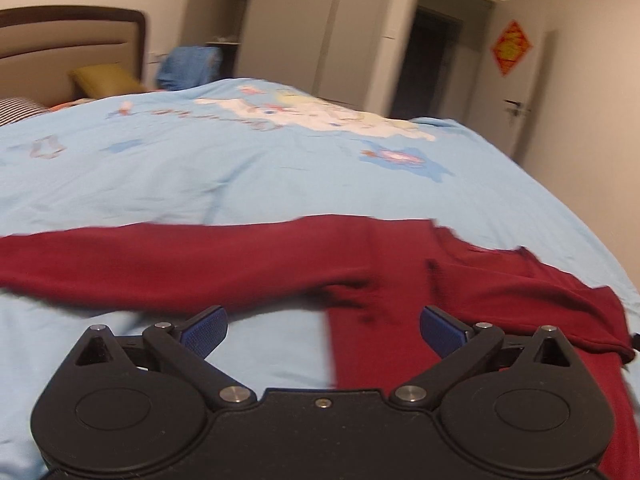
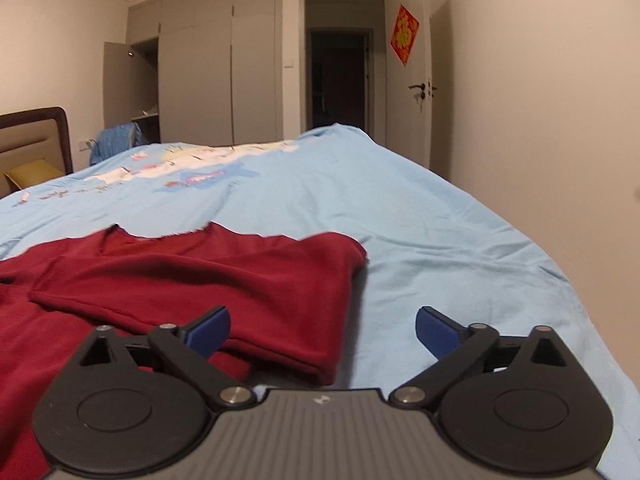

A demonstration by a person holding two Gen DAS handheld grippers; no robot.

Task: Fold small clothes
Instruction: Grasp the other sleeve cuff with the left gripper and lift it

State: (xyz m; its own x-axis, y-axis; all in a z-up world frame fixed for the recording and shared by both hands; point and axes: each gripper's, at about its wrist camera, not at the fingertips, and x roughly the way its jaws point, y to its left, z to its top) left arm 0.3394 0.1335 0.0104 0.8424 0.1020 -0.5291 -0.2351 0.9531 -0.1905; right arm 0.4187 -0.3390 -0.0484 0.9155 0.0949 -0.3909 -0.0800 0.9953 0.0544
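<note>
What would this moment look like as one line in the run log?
task: fold small clothes | item: red garment on blue bedsheet, one sleeve folded in | left gripper: open, empty | right gripper: open, empty

The garment lies flat on the bedspread, one sleeve stretched out to its left, the other folded across its body. Both grippers, left gripper and right gripper, hover before the garment's near edge, jaws spread. Behind the garment, across the bed: headboard left, wardrobe centre, doorway right.
</note>
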